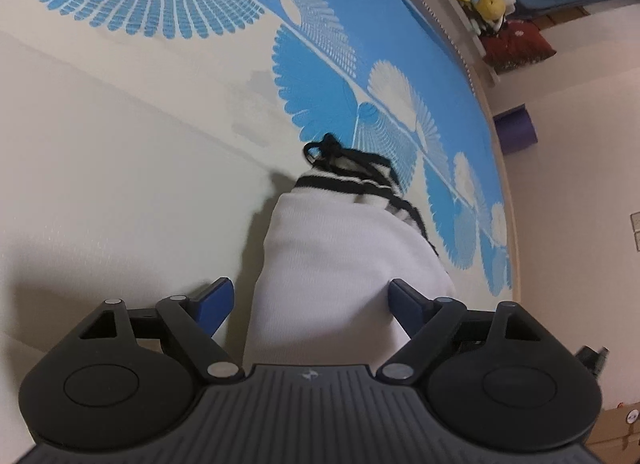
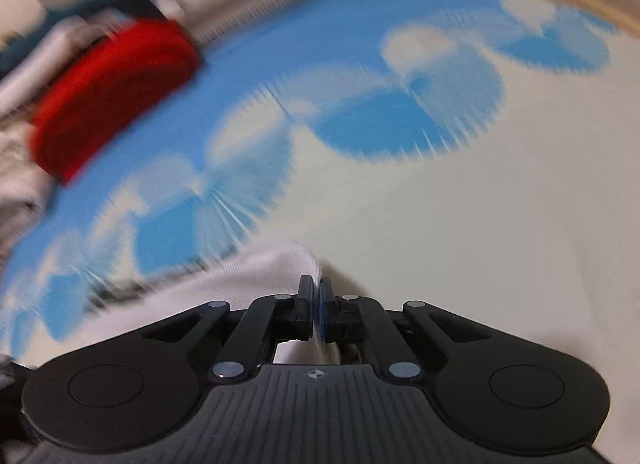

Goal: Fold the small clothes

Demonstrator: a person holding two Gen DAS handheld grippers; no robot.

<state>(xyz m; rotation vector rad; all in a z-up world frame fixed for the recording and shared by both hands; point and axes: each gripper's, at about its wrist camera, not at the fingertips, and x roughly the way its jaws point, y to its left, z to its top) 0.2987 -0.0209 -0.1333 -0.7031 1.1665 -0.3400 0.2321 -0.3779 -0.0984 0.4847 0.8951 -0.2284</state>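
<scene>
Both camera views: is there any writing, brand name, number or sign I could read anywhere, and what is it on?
No readable words or numbers in either view.
Left gripper body: a small round emblem, no letters.
Right gripper body: the same emblem, no letters.
Cardboard box: a round sticker, too small to read.
White garment with black stripes: no print visible.
Right wrist view: background blurred by motion, nothing legible.
</scene>
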